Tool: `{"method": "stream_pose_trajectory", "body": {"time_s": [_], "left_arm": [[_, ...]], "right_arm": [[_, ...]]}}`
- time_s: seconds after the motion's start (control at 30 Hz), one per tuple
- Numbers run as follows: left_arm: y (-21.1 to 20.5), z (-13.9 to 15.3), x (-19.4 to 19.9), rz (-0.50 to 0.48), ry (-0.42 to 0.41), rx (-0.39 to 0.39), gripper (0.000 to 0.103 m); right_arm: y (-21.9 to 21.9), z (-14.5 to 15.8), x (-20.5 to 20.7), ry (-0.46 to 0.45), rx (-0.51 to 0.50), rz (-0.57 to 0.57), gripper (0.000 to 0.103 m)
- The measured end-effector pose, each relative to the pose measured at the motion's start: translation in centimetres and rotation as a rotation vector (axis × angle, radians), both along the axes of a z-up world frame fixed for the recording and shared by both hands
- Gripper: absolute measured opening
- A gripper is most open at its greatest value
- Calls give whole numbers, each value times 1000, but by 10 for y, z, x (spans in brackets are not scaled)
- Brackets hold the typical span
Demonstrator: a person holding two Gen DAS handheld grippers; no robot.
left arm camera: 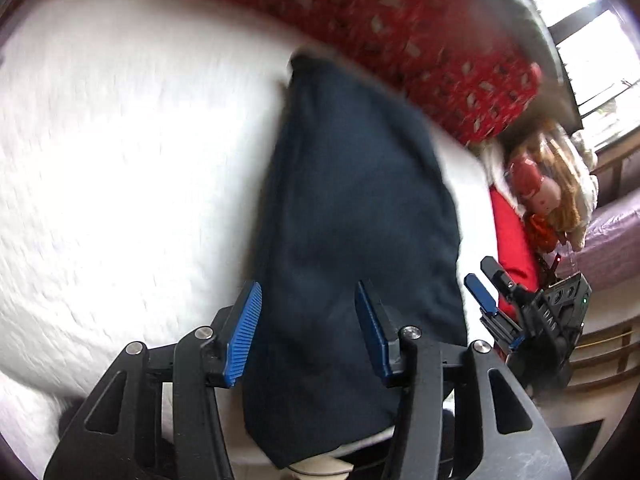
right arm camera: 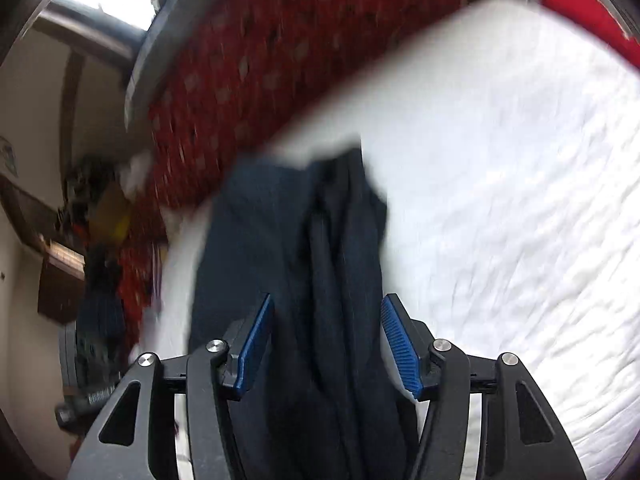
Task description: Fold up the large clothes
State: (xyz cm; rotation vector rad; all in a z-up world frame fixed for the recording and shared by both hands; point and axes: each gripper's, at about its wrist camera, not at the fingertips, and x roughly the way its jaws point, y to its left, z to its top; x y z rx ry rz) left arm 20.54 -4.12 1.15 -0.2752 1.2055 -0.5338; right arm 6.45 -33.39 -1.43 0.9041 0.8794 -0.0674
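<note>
Navy garment (left arm camera: 352, 216) lies folded lengthwise mid-frame on white bed (left arm camera: 120, 160); left gripper (left arm camera: 308, 320) and right gripper (right arm camera: 326, 340) both wide, empty; next regrip near end, fold across.

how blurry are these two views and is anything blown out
Left wrist view: motion smear across the white bedcover and the red patterned cushion, the window blown out, the left gripper sharp. Right wrist view: heavier smear on the dark navy garment, the bedcover nearly overexposed, the right gripper crisp.
</note>
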Motion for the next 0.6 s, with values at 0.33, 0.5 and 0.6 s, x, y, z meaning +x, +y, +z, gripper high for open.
{"method": "stream_pose_trajectory", "body": {"time_s": [0.33,0.5,0.6], "left_arm": [[-39,3,43,-3,-68,51,47],[-66,-42,56,-29,-63,185,67],[-70,-62,62,-1,-20,188,75]], "right_arm": [[15,-7,97,1,-59,153,4],[-3,-19,79,-9,-78,99,4],[-14,-60,78,57,3,62,3]]}}
